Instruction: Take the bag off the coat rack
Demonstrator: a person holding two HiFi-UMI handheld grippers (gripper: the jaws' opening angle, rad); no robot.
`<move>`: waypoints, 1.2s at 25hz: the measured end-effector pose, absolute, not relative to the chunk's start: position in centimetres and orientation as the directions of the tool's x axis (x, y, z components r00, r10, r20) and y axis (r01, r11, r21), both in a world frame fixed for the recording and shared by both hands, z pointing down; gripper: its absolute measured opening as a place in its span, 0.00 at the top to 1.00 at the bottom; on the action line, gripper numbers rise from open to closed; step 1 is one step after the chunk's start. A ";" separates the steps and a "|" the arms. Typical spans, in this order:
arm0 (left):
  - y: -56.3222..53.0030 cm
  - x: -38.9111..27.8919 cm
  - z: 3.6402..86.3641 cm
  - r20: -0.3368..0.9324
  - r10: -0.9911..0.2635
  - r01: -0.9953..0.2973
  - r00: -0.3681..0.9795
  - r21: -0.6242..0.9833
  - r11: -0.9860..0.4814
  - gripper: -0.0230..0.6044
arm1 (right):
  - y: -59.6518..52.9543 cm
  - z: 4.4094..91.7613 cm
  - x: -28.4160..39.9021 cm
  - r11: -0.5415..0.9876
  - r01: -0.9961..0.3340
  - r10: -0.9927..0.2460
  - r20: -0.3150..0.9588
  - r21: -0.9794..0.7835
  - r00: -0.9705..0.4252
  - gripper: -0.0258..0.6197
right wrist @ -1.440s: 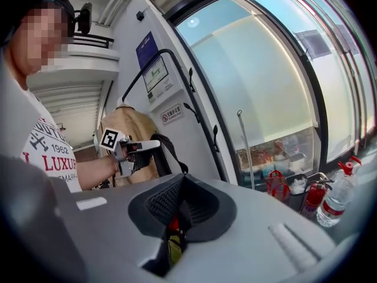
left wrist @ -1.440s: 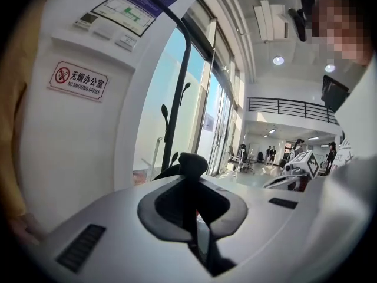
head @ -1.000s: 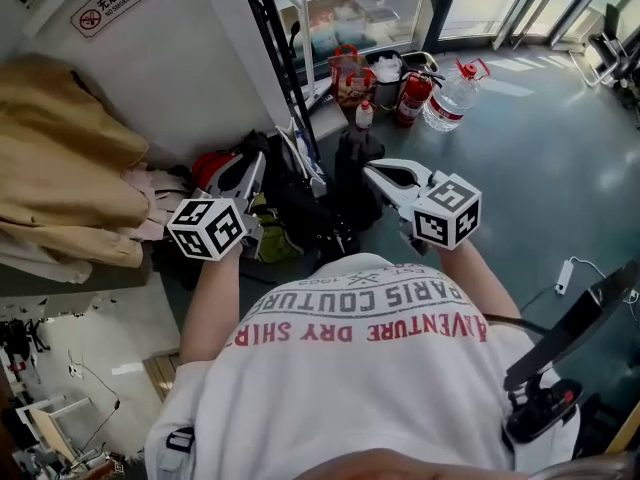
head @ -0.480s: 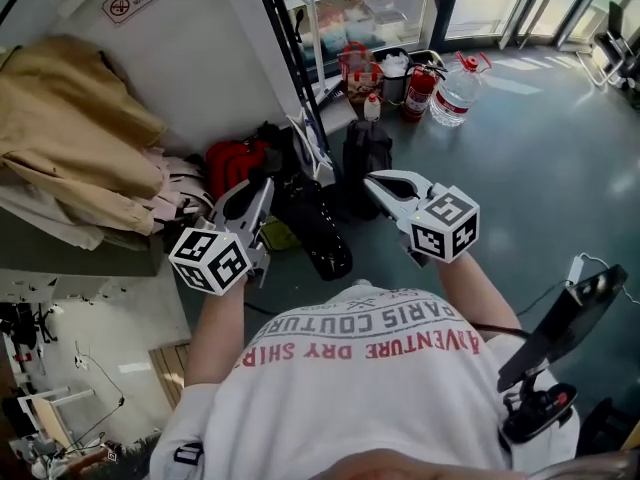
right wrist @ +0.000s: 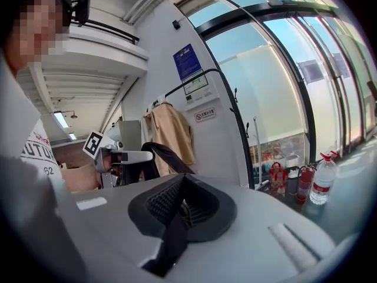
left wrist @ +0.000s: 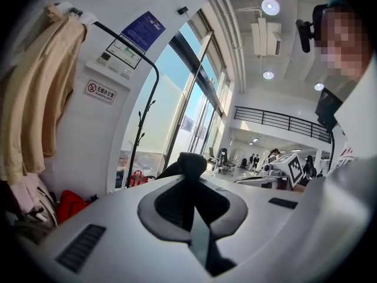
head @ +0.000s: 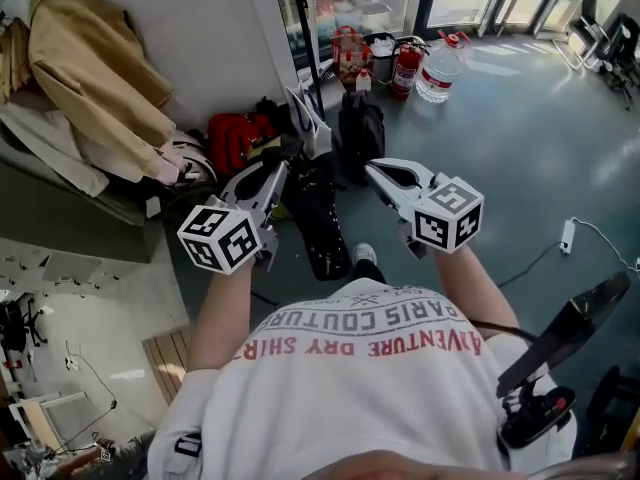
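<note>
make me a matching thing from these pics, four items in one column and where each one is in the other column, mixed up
Things:
1. tan coat
2. red bag
3. water bottle
4. black bag

Places:
A. hanging between the left gripper and the right gripper, its strap in both
B. hanging up against the white wall
C. on the floor at that wall's foot
D. standing beside the fire extinguisher

Pairs: 1-B, 2-C, 3-D, 4-A
</note>
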State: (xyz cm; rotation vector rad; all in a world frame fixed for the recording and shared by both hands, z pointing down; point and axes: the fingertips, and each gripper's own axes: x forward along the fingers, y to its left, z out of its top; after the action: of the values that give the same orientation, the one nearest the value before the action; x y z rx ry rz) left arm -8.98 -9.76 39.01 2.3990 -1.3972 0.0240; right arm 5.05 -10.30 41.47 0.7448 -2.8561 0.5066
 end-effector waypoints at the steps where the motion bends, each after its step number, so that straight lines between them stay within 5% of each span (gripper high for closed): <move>1: -7.8 -8.7 38.7 0.192 -0.833 -0.840 0.518 0.298 -0.454 0.94 | -8.1 41.1 4.9 0.818 -0.502 -0.453 0.225 -0.281 -0.863 0.96; 16: 11.1 -7.8 34.8 0.206 -0.776 -0.799 0.596 0.244 -0.549 0.94 | 9.4 35.0 3.7 0.847 -0.483 -0.450 0.185 -0.221 -0.874 0.96; 30: 13.8 -8.1 36.3 0.222 -0.776 -0.804 0.590 0.245 -0.541 0.94 | 12.3 36.4 2.5 0.854 -0.472 -0.435 0.197 -0.220 -0.879 0.96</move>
State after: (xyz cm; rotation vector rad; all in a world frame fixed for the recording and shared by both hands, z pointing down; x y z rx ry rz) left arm -8.09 13.80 36.31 2.5018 -1.2863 0.1242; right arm 2.47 12.33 36.41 0.7103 -2.8883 0.3970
